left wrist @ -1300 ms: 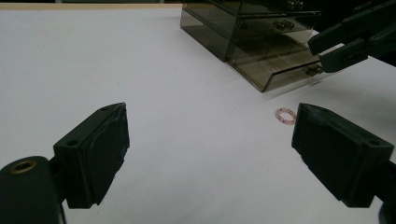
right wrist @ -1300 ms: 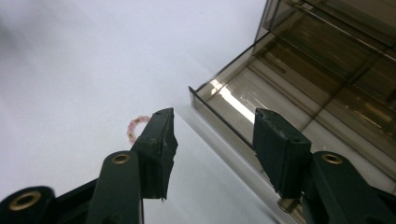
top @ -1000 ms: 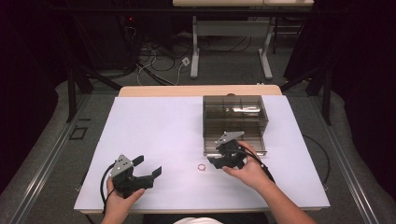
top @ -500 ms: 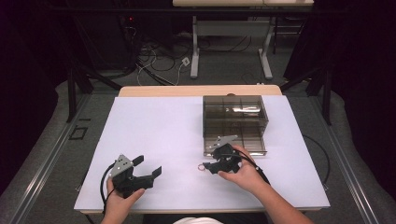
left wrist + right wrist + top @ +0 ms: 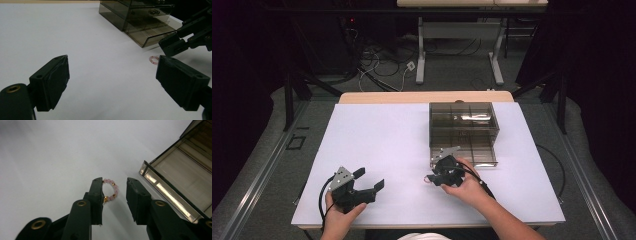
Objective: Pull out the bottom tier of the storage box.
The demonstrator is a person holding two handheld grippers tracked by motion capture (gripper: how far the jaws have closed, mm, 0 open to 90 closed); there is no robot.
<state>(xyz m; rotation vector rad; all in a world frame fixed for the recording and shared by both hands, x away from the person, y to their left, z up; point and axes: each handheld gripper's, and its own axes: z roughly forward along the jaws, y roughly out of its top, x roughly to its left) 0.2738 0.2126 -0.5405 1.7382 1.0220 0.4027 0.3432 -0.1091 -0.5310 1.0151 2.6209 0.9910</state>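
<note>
Right gripper view has the bead ring lying flat on the white counter between the right gripper's jaws, touching the left one, a gap to the other; they have just been closing, not yet gripping. An open drawer sits just beyond. Left gripper rests well apart, jaws wide open.

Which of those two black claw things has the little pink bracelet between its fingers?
The right gripper, beside the smoky drawer box: its fingers have just been closing around the pink bead bracelet on the table. The left gripper sits apart with nothing between its wide-open fingers.
</note>
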